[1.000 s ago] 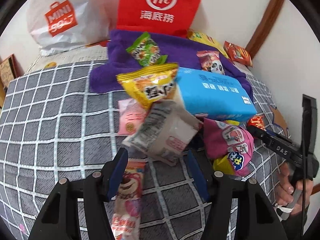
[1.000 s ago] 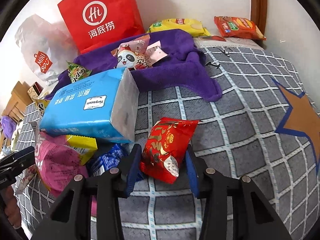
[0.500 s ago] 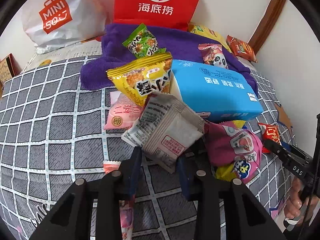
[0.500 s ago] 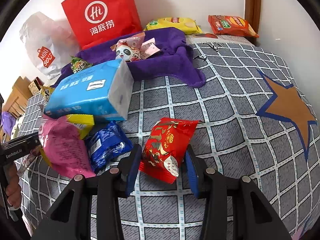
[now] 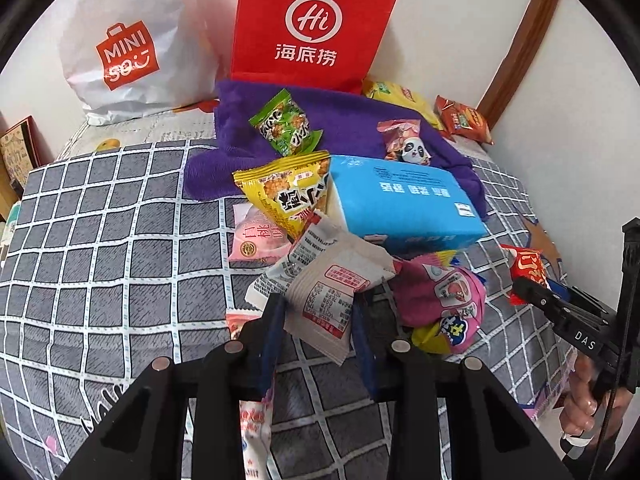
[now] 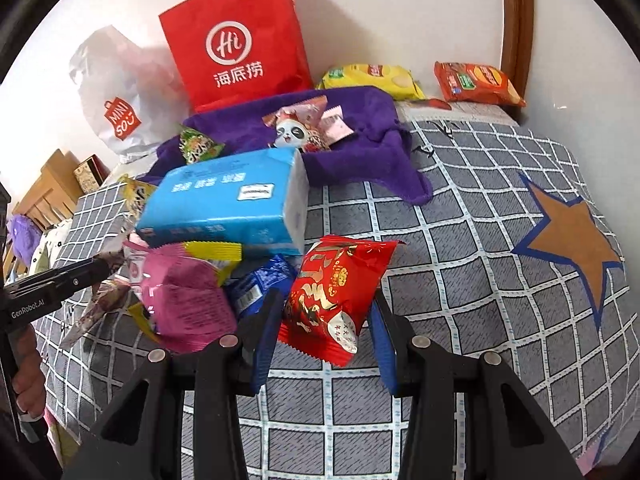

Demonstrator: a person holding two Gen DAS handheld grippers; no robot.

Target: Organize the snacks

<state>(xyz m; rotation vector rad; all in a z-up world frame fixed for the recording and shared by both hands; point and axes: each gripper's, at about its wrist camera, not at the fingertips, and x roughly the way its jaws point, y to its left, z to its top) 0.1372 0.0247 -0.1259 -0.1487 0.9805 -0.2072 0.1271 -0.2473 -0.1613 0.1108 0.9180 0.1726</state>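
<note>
Since a second ago my left gripper (image 5: 318,326) has clamped the white packet (image 5: 332,292). Two grippers, one packet each: my right gripper (image 6: 322,330) pinches the red packet (image 6: 336,292), both packets between the pads, above the bedspread (image 6: 460,240).

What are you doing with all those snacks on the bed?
A person is sorting snacks, with a gripper in each hand. The left gripper is shut on a white snack packet, and the right gripper is shut on a red snack packet. More packets and a blue tissue pack lie heaped on the checked bedspread, beside a purple towel.
</note>
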